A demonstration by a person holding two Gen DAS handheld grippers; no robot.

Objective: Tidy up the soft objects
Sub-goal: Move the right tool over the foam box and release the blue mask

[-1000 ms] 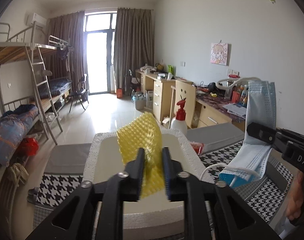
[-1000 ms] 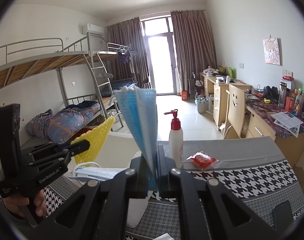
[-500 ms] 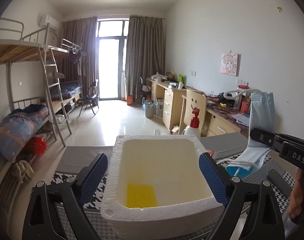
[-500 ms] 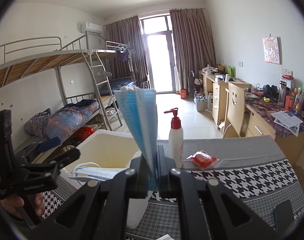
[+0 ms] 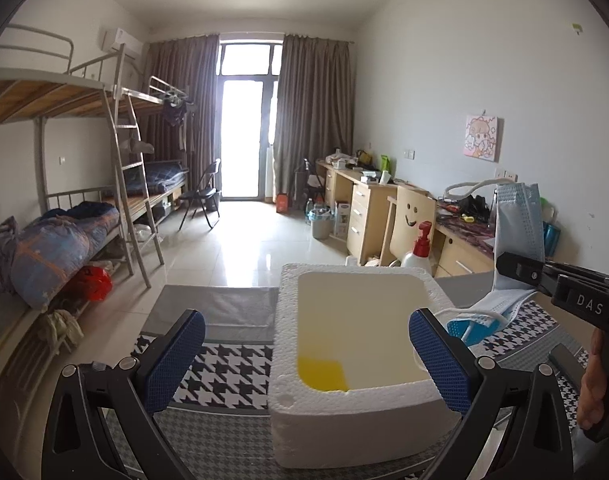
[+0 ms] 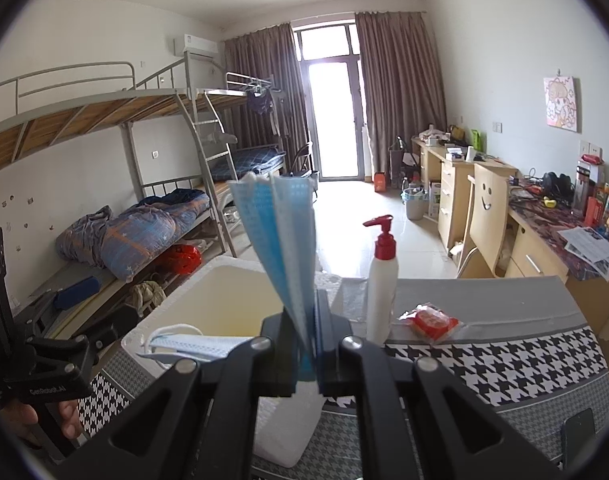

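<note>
Yellow sponge (image 5: pixel 321 374) lies flat inside foam box (image 5: pixel 360 412); blue mask (image 6: pixel 282 236) stands upright, pinched.

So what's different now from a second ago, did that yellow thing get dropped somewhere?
Yes. The left gripper let go of the yellow sponge, which now lies in the bottom of the white foam box; its jaws are opening wide with nothing between them. The right gripper stayed shut on the blue face mask, and the pump bottle and red packet kept their places on the table.
</note>
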